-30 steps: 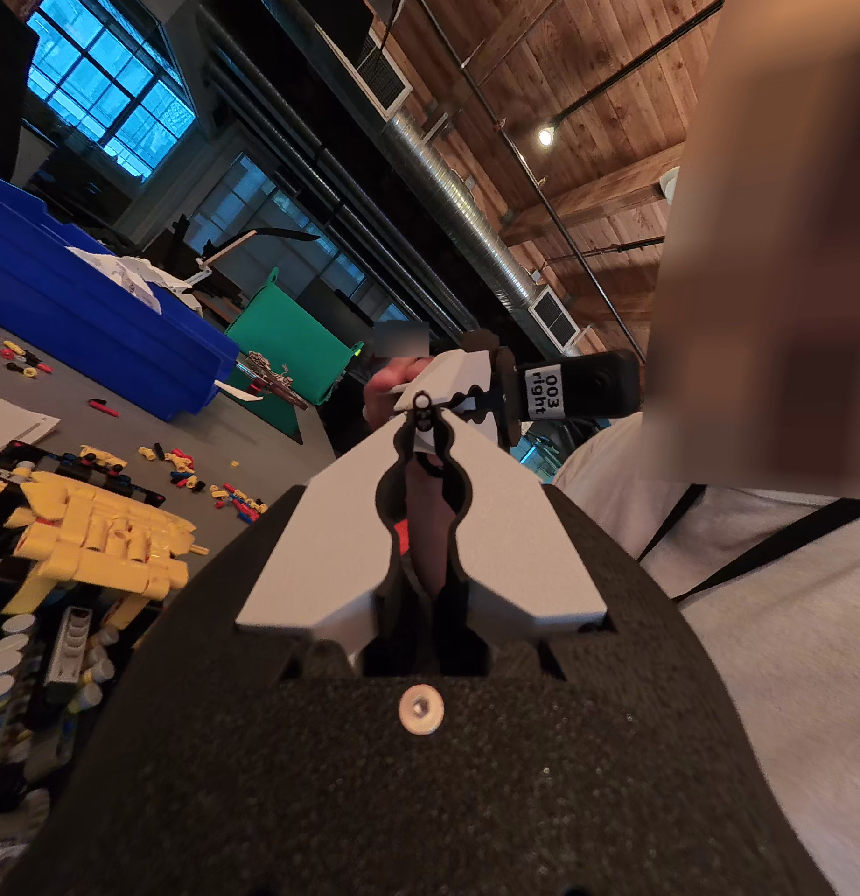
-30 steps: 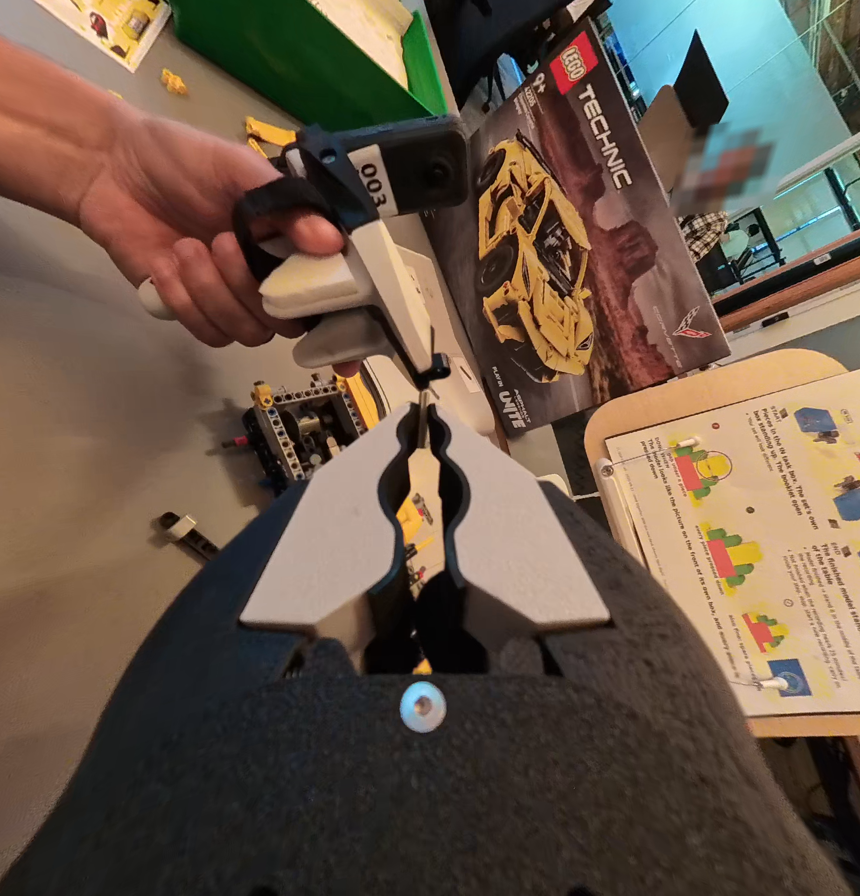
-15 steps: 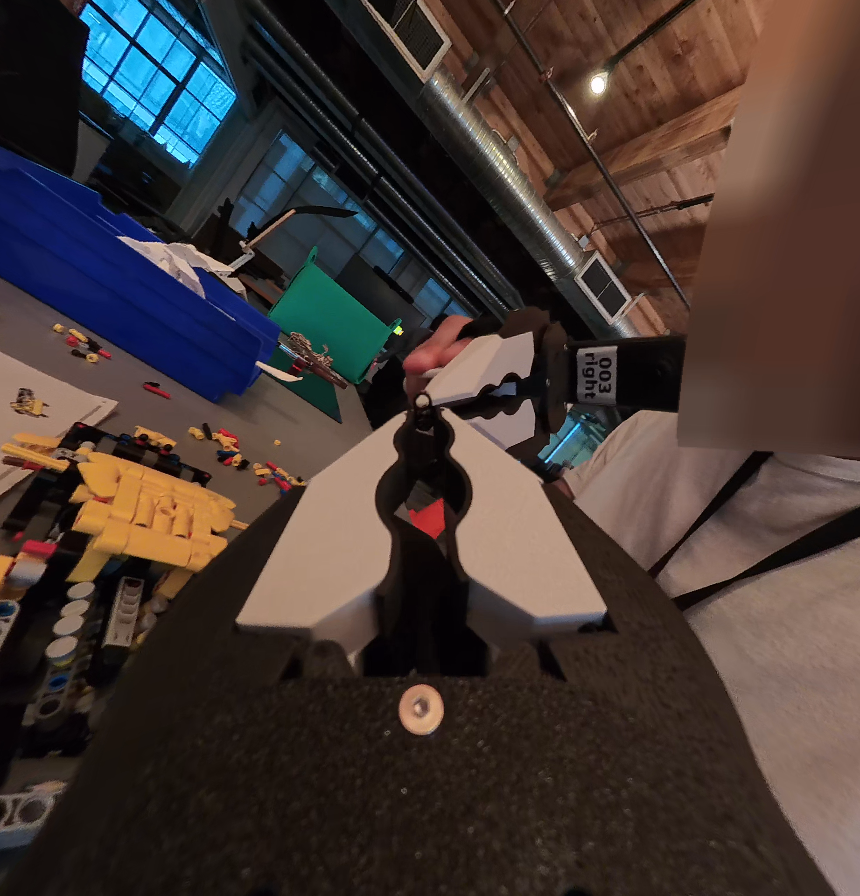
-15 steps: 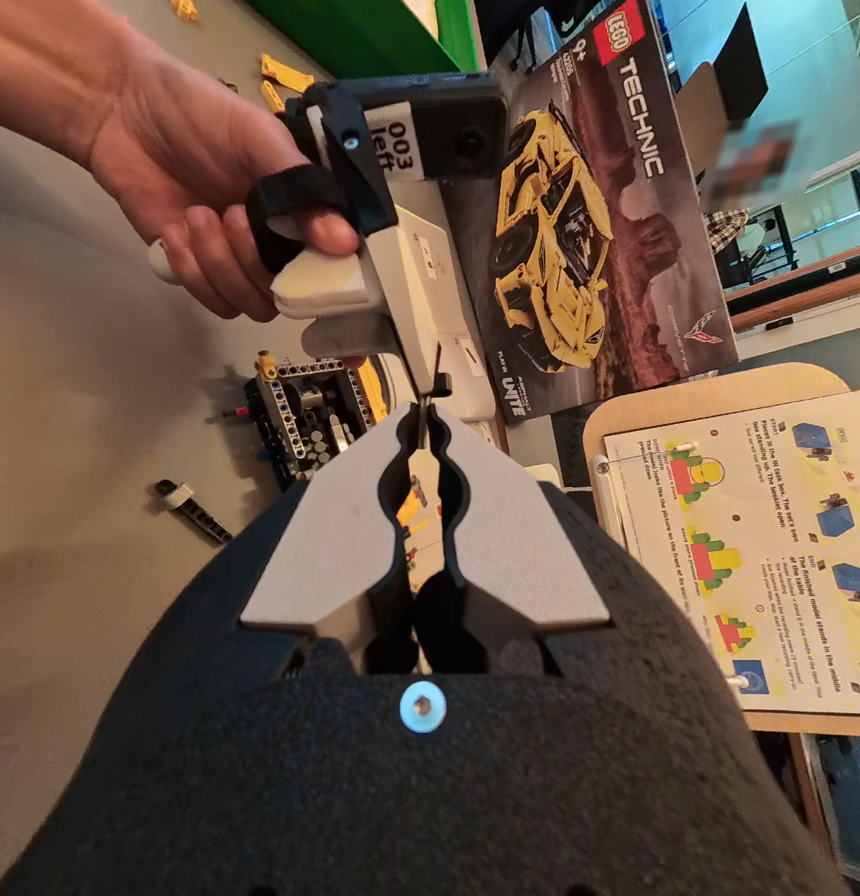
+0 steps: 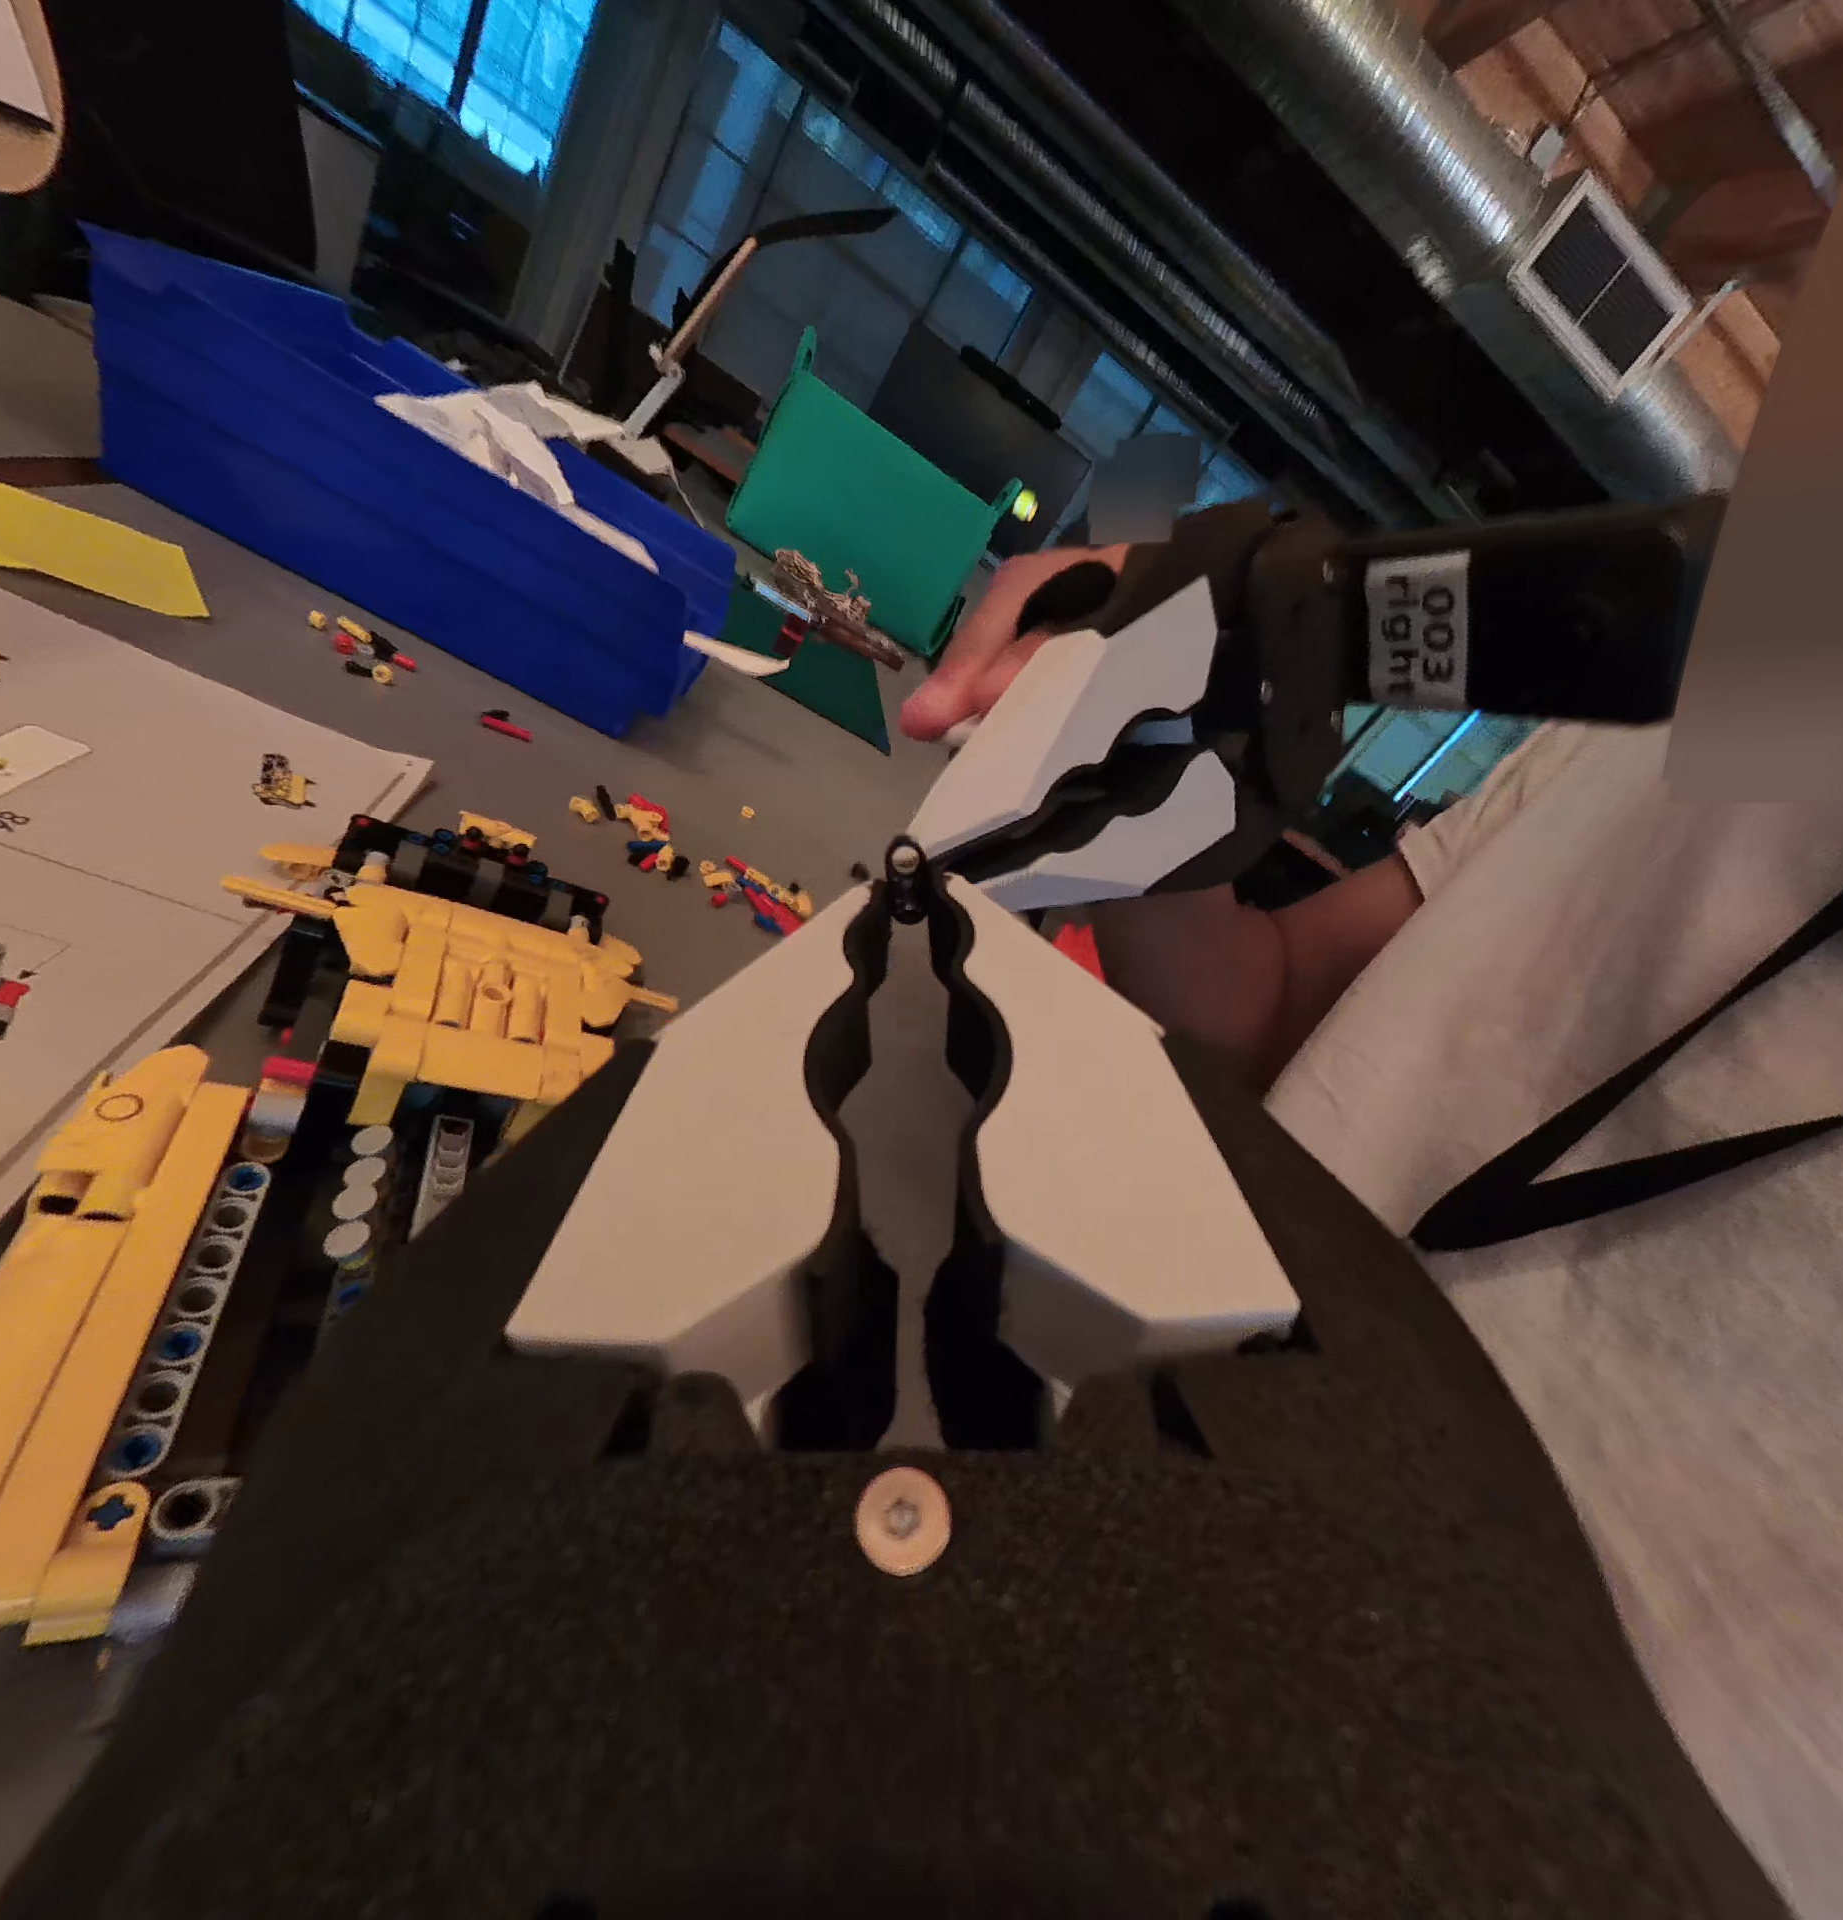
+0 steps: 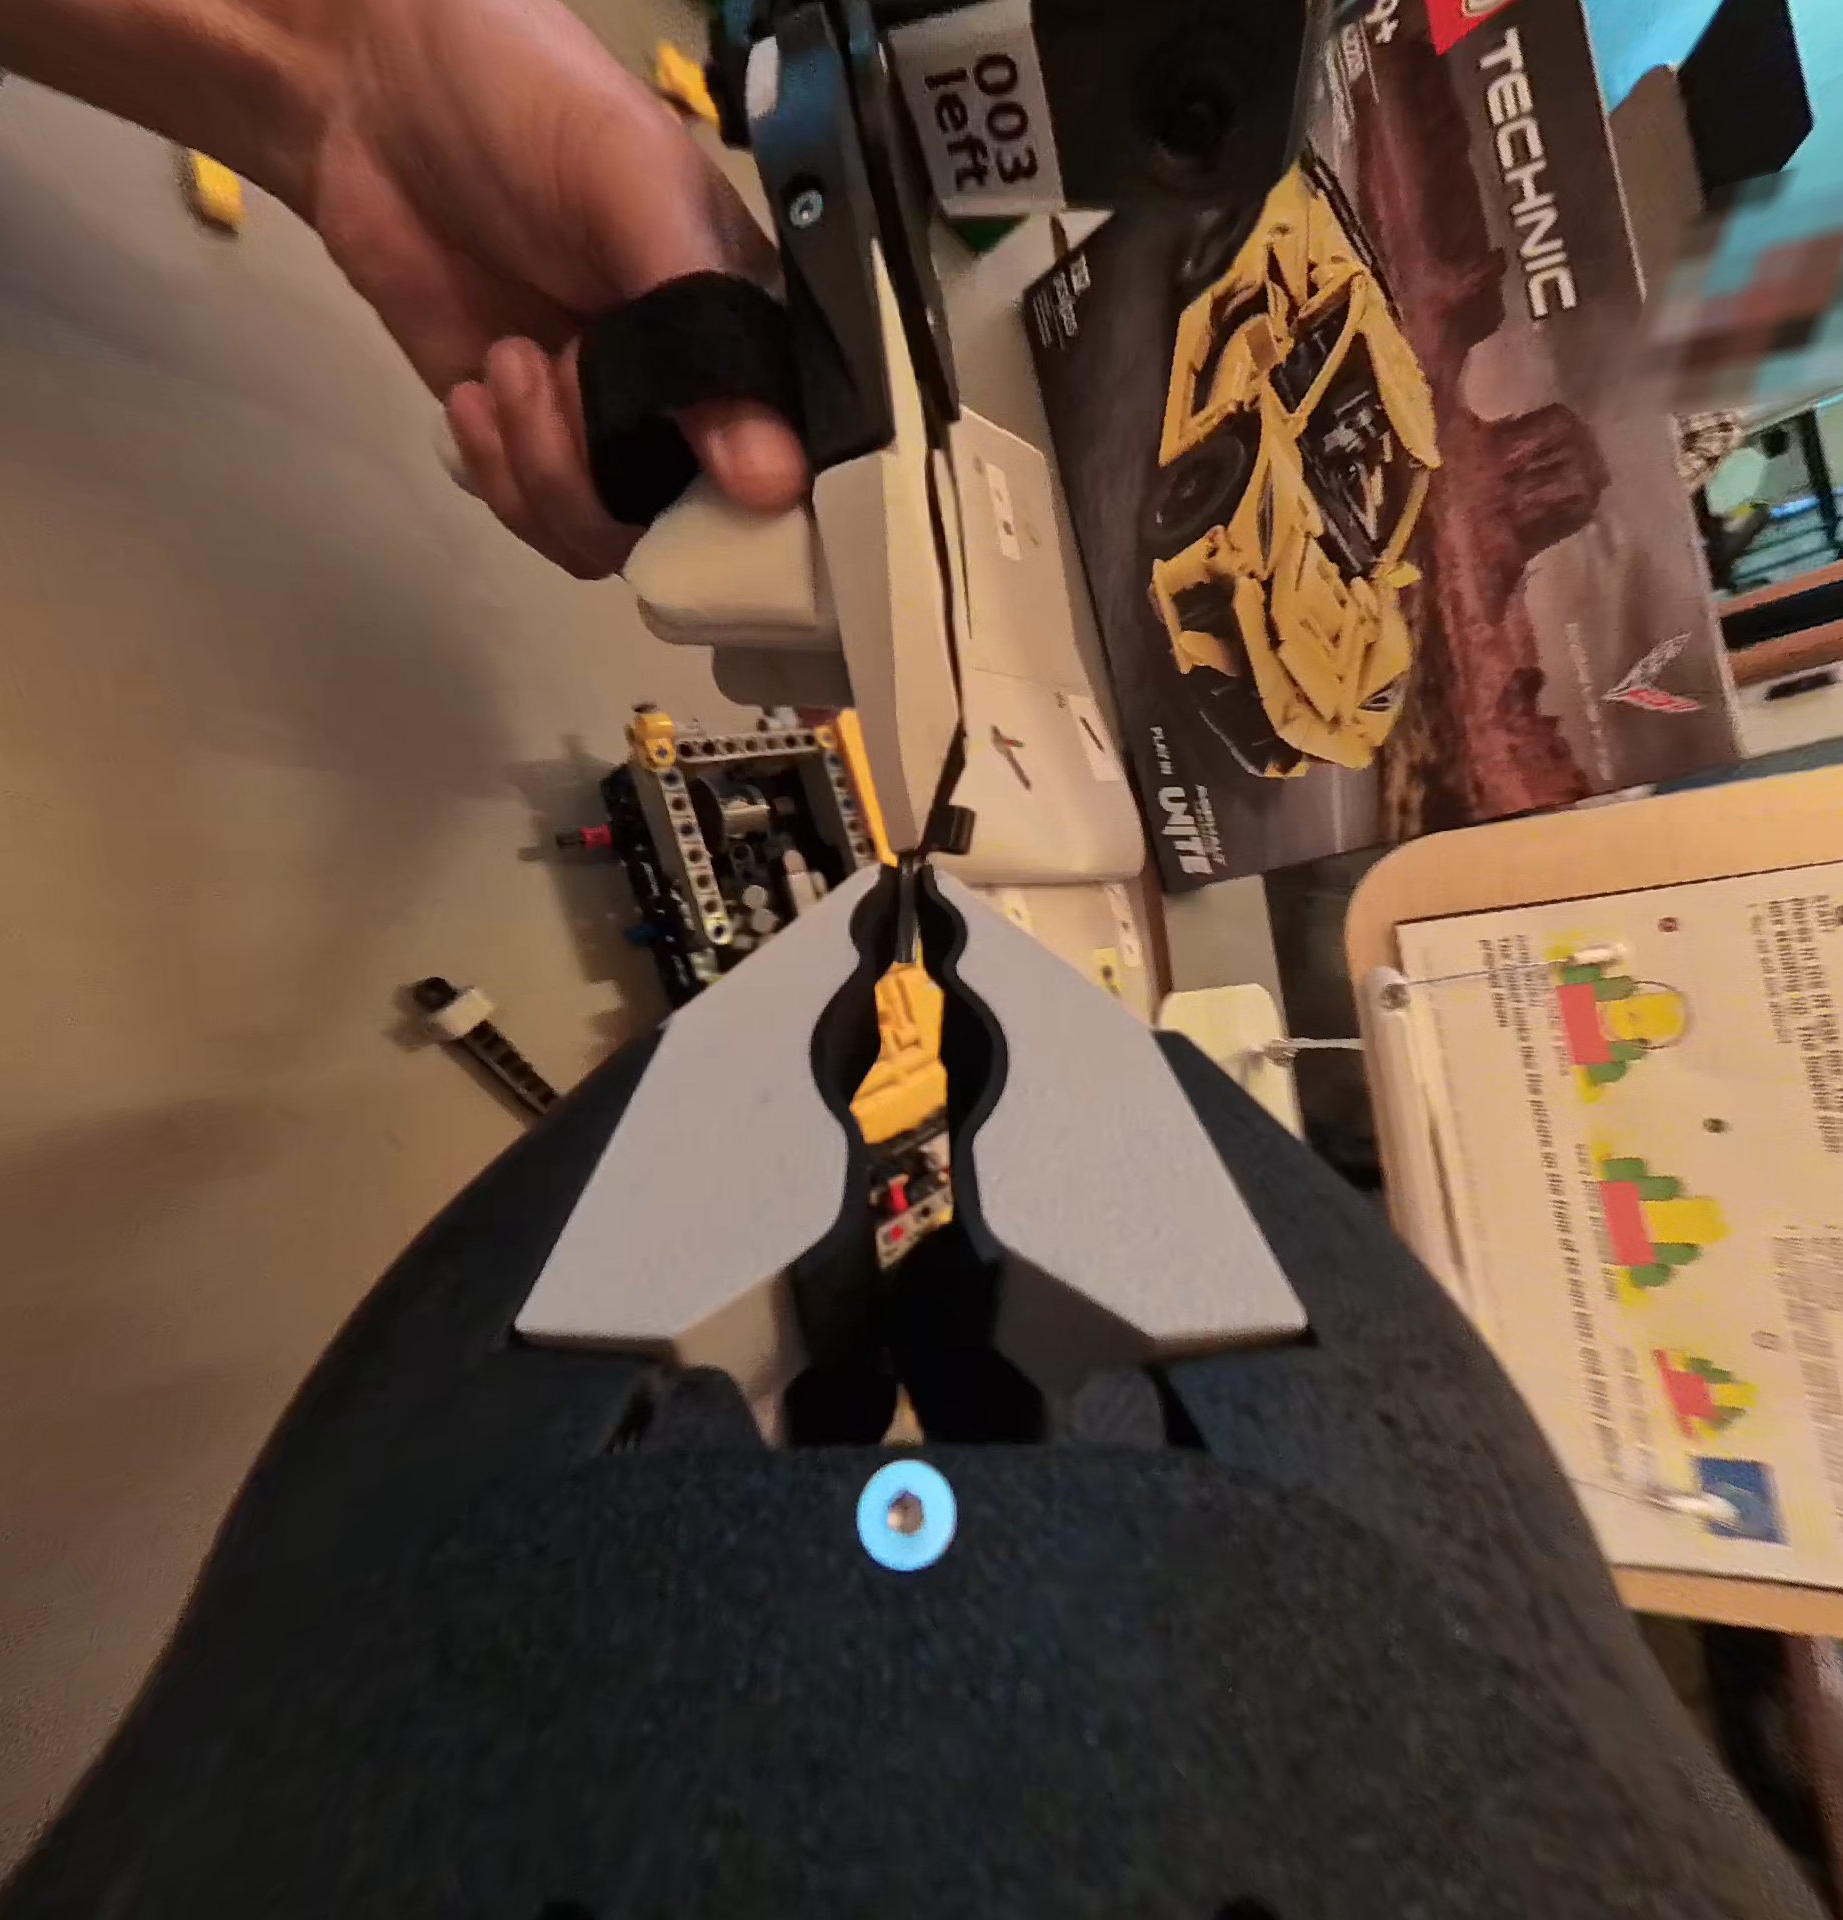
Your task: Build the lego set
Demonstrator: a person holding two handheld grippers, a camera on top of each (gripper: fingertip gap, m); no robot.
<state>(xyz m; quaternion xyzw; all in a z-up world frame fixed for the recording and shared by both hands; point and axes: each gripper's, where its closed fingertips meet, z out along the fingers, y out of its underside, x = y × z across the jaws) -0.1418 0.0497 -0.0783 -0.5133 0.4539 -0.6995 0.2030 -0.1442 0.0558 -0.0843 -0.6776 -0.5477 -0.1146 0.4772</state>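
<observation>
My left gripper (image 5: 904, 902) is shut on a small black Lego piece (image 5: 904, 873) at its fingertips. My right gripper (image 6: 904, 896) is shut on a thin black piece (image 6: 904, 925). The two grippers meet tip to tip in the air above the table. In the left wrist view the right gripper (image 5: 932, 847) comes in from the upper right. In the right wrist view the left gripper (image 6: 932, 842) comes down from above, with a black part (image 6: 956, 831) at its tips. The yellow car build (image 5: 481, 997) lies on the table to the left.
An instruction booklet (image 5: 117, 810), a yellow body section (image 5: 86, 1299), loose small pieces (image 5: 709, 862), a blue bin (image 5: 377, 520) and a green bin (image 5: 855, 509) are on the table. The right wrist view shows the grey chassis (image 6: 730, 831), set box (image 6: 1364, 468), black beam (image 6: 470, 1029) and wooden board (image 6: 1519, 831). Less than 4 cm separates the two grippers' tips.
Both grippers stayed shut and tip to tip. They tilted and dropped lower toward the table. In the right wrist view the left gripper has come nearer and stands more upright.
</observation>
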